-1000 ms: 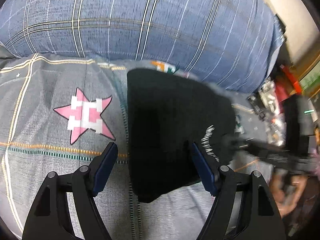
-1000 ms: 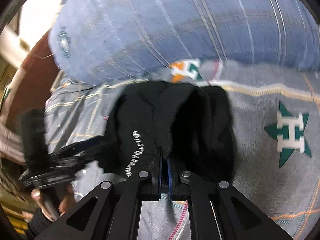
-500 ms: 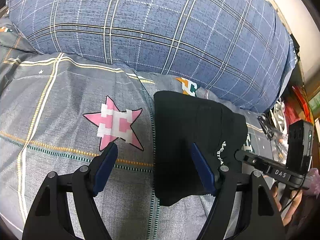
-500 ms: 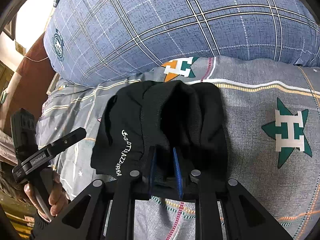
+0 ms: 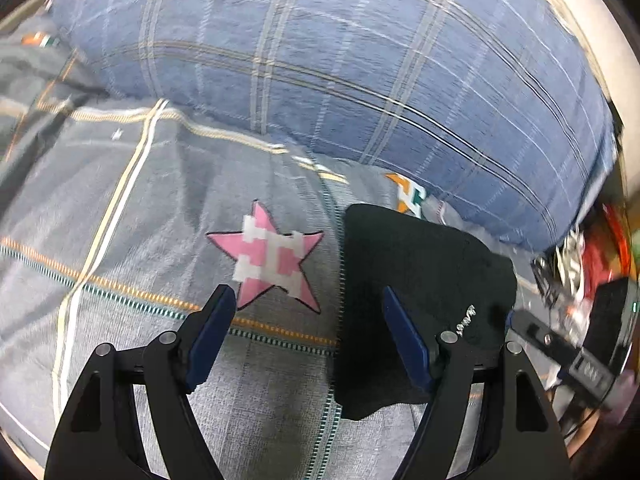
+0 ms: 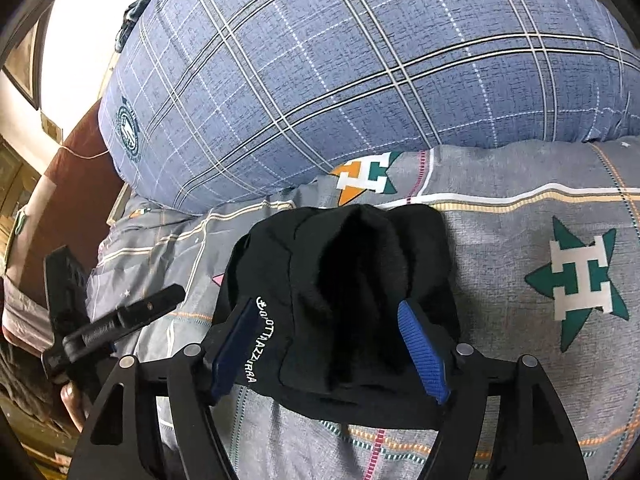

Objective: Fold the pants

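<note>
Resting against one big blue plaid pillow [image 6: 360,80], the folded black pants [image 6: 344,304] lie in a single compact bundle on the grey star-printed bedspread [image 6: 520,208], just below an orange-and-green star. The right gripper [image 6: 328,344] is opening over the bundle, its blue pads either side of the cloth and off it, while the left gripper [image 5: 308,332] hangs wide apart and empty. Only the left view shows the one pink star [image 5: 272,260]; only the right shows the green star [image 6: 580,280].
</note>
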Demonstrator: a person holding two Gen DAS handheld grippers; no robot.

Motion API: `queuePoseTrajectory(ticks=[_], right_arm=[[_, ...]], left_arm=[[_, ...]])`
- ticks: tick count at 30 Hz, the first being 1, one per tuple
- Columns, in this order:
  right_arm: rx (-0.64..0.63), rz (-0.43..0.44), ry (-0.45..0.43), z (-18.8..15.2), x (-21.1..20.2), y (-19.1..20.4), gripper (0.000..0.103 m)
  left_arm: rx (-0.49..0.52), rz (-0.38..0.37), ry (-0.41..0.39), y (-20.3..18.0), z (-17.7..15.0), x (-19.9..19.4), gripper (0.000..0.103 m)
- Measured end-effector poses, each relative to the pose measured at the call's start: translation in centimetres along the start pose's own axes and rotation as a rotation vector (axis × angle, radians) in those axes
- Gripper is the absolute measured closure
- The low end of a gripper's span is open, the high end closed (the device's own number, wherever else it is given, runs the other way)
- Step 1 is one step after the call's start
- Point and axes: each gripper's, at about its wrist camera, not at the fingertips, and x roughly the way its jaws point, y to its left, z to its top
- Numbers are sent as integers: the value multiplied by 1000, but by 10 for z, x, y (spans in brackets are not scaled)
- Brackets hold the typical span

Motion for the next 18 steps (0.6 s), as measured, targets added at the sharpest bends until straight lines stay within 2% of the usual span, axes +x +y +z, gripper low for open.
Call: queuePoseTrajectory(ticks=[6,9,10,11,12,15,18], right_arm=[[-82,19,-56,0,-5,21,29],[-80,-42,-57,3,5,21,32],[-68,-48,-51,3,10,18,54],[-61,-42,-19,3,17,15,96],[-50,-33,9,3,21,12,100],[-22,5,-20,4,0,8,101],[-46,-54,-48,6,-15,9,101]], left_arm=[[-29,15,9,2,0,7,27],[-8,-19,29,-15,-6,16,27],[-11,-26,41,-19,-8,20,27],[-17,-32,56,-24,-10,25,27],[-19,-41,67,-27,-12,28,27],[19,-46,86,-39,-18,31,27],[22,-59,80,-42,-20,31,27]])
